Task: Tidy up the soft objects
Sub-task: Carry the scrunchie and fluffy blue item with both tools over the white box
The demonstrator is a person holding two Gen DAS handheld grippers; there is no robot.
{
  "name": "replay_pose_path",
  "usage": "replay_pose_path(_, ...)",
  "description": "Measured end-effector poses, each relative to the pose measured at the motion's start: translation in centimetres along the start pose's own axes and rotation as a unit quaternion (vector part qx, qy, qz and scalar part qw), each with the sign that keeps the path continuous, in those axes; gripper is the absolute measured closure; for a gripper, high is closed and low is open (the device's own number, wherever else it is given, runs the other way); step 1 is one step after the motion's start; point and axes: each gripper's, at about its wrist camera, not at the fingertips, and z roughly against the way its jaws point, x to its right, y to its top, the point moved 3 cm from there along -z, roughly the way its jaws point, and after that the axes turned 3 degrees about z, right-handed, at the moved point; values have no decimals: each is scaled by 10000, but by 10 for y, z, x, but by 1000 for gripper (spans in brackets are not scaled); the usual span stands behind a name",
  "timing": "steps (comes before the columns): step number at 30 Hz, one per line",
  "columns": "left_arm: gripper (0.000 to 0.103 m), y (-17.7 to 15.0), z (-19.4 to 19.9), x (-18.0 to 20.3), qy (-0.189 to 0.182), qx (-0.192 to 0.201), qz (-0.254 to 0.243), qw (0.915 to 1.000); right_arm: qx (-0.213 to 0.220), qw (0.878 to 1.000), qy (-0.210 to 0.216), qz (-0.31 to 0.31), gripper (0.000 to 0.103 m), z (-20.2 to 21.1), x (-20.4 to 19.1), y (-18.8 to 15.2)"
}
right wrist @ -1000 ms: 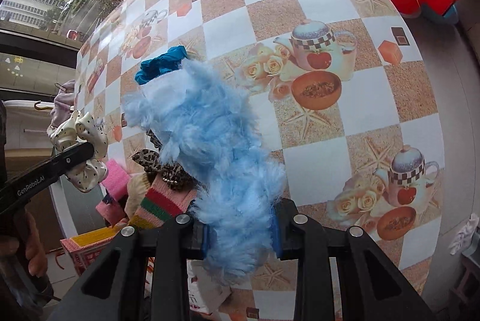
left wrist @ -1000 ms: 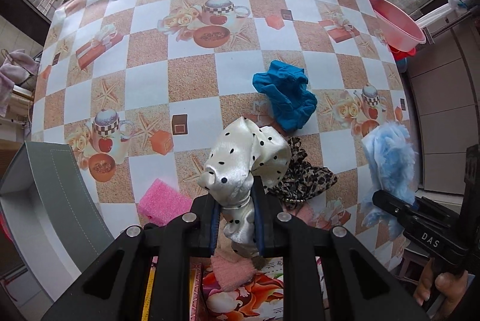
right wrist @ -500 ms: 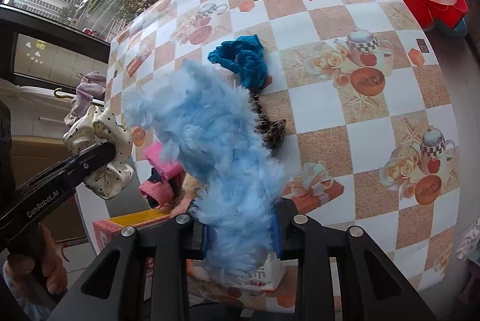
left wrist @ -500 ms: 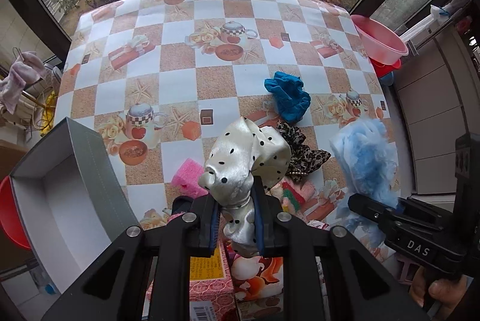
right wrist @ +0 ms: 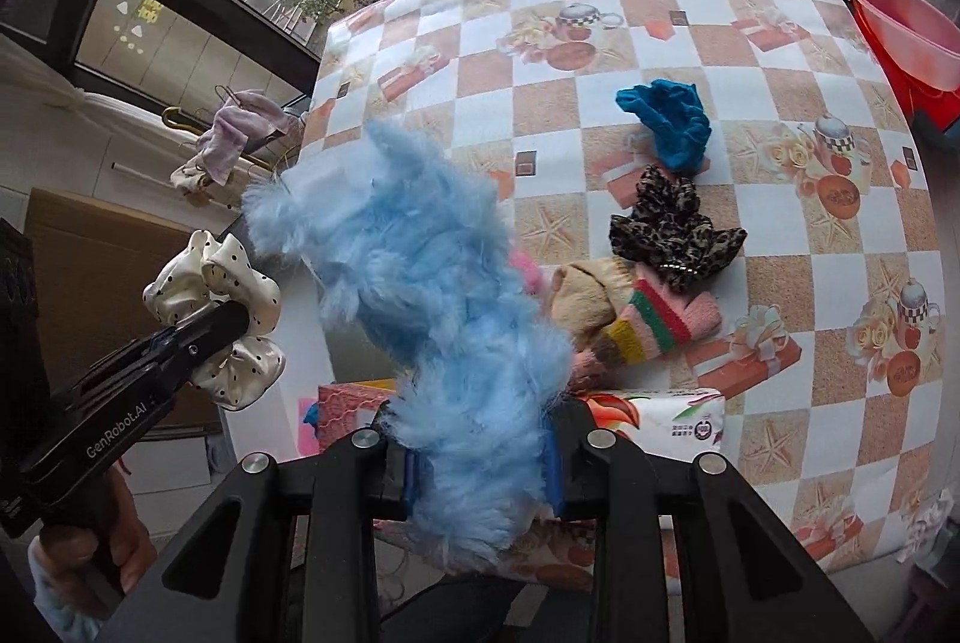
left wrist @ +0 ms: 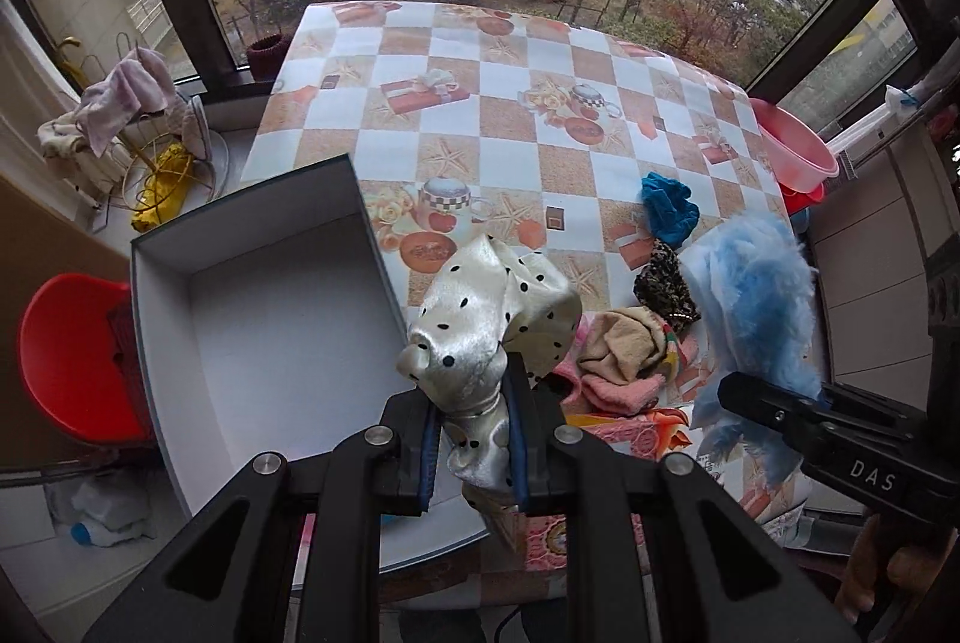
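- The tabletop point(left wrist: 510, 163) in front of you wears a checked cloth printed with teapots and gift boxes, and most of the soft things lie toward its near right part.
- An open grey box point(left wrist: 270, 331) with a white inside sits at the tabletop's near left edge, just left of your left gripper.
- Your right gripper point(right wrist: 483, 469) is clamped on the fluffy blue piece point(right wrist: 420, 283), which rises out from between its fingers and stands up off the tabletop; from the left wrist view it hangs at the right point(left wrist: 750, 295).
- Your left gripper point(left wrist: 474, 433) is clamped on the white polka-dot scrunchie point(left wrist: 492, 319), pinched at its lower part so the ruffles fan out above the fingertips, beside the box's right wall.
- The striped pink and beige sock point(right wrist: 624, 319) lies bunched on the tabletop just past the blue piece.
- The leopard-print scrunchie point(right wrist: 672, 229) lies just beyond the sock, touching it.
- The teal scrunchie point(right wrist: 666, 120) rests farther out, close behind the leopard one.
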Motion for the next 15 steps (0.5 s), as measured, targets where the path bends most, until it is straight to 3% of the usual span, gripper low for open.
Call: replay_pose_path(15,82,-23,19,-109,401,292,972,9940,-178,9939,49,1084,71,-27,-131,0)
